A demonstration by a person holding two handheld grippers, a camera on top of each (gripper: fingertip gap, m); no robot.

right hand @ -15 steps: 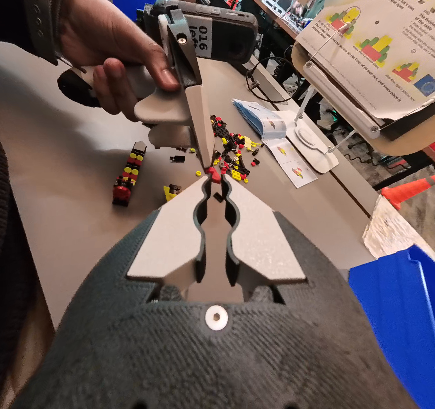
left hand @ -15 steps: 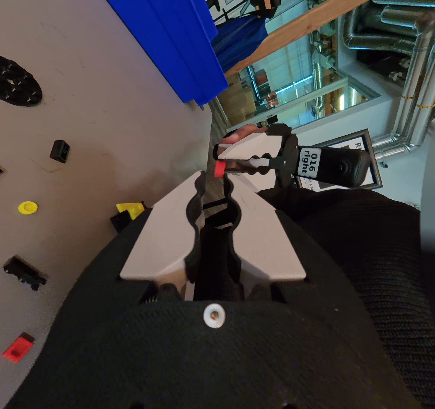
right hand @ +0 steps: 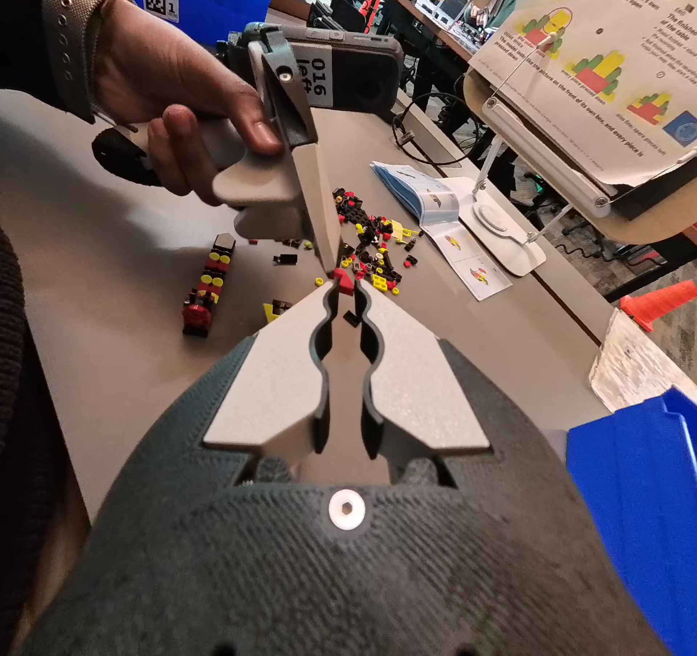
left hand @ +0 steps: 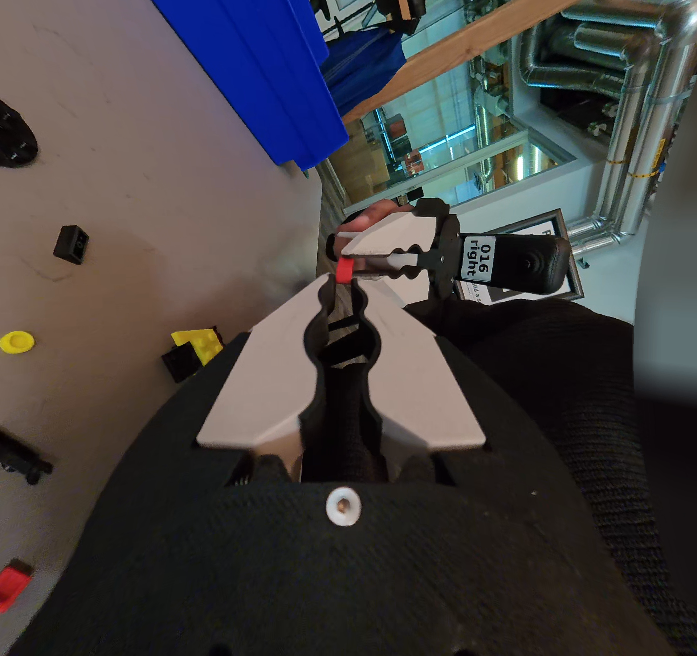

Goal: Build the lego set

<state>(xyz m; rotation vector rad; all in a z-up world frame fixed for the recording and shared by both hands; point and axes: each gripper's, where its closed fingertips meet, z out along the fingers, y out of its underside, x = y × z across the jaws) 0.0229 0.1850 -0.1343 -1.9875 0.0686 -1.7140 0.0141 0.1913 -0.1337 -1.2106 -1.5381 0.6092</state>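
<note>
Brought the right gripper [left hand: 345, 262] in closer than half a second ago, so that its load now sits right at the tips of the left gripper [left hand: 342, 286].

Working above a grey table [right hand: 113, 253], with a blue bin [left hand: 234, 53] at its far edge. Holding both tools in the air, well above the partly built model [right hand: 205, 287] and the loose pile [right hand: 373, 249] of red, yellow and black bricks.

Pinching a small red piece [left hand: 344, 272] in the right claw, clamped at the very tips. Showing only a narrow gap in the left claw, tips at the piece; cannot tell whether it is squeezing yet.

Judging the piece: very light, hard plastic, stiff, smooth and likely to slip or pivot. Best taken across two flat opposite faces, squarely, with firm pressure. Worth confirming the second grip before loosening the first, or risking a drop into the pile.
</note>
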